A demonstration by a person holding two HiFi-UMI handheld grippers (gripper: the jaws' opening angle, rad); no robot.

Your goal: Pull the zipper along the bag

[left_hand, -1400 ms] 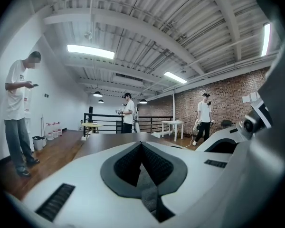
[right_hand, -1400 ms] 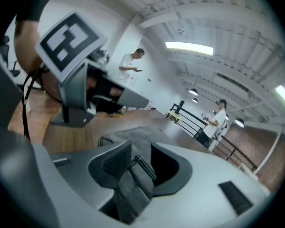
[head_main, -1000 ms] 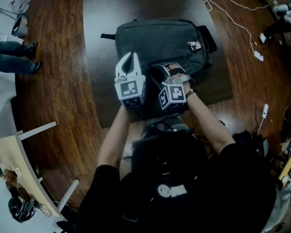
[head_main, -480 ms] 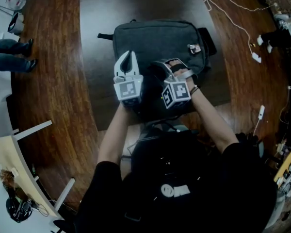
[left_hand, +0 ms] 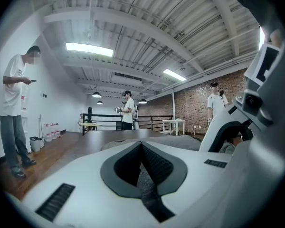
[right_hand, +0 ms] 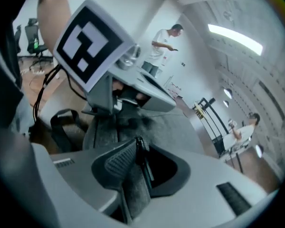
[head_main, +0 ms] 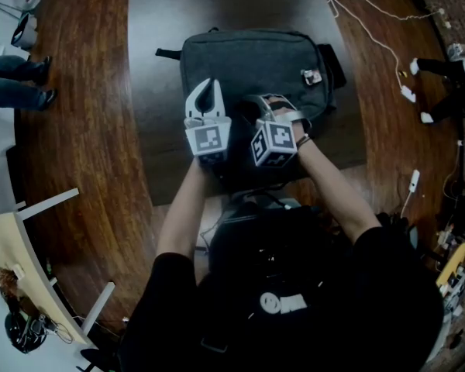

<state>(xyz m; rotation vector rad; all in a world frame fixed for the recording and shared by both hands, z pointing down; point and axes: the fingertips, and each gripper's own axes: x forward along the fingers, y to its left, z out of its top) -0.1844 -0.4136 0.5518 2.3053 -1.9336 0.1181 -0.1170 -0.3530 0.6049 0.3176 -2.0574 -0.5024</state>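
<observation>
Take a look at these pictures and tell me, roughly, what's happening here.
A person with a gripper in each hand is working on a grey bag lying flat in front of them. The right gripper has just been closing its fingers, and a thin dark zipper pull now looks pinched between them, near the bag's closer edge. The left gripper sits beside it, fingers together, with nothing clearly held. The pull along the zipper looks about to begin.

Clear dark surface [head_main: 159,153] left of and beyond grey fabric backpack [head_main: 252,64]; loose white cables [head_main: 372,37] obstructing right side.
</observation>
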